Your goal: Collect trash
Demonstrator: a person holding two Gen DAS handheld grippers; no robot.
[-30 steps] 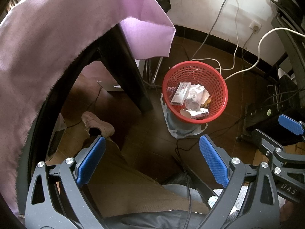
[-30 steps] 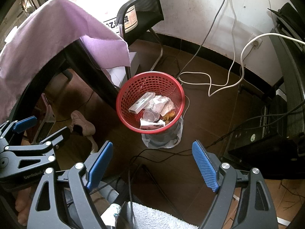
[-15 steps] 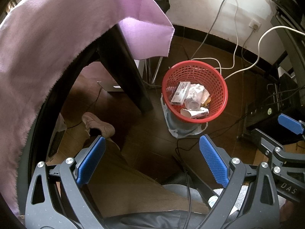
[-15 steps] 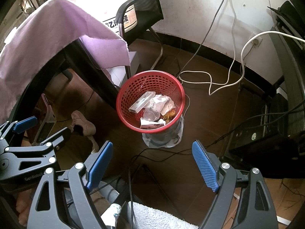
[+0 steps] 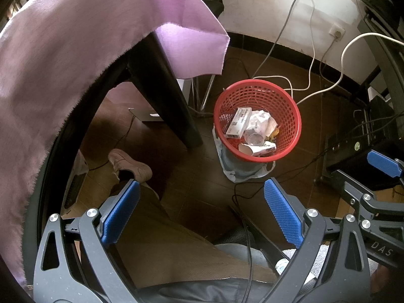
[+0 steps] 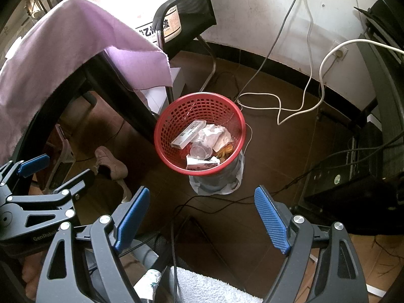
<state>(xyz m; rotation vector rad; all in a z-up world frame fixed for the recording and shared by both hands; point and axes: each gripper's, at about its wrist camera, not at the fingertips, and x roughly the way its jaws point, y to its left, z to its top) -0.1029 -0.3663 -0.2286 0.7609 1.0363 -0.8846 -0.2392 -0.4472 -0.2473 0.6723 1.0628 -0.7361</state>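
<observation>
A red mesh waste basket stands on the brown floor, also in the right wrist view. It holds a white box, crumpled paper, a clear cup and other scraps. My left gripper is open and empty, held above the floor short of the basket. My right gripper is open and empty too, beside the left one, whose frame shows in the right wrist view.
A table with a purple cloth and a dark leg stands left of the basket. White cables trail on the floor behind it. A black chair is at the wall. A person's shoe lies below the table.
</observation>
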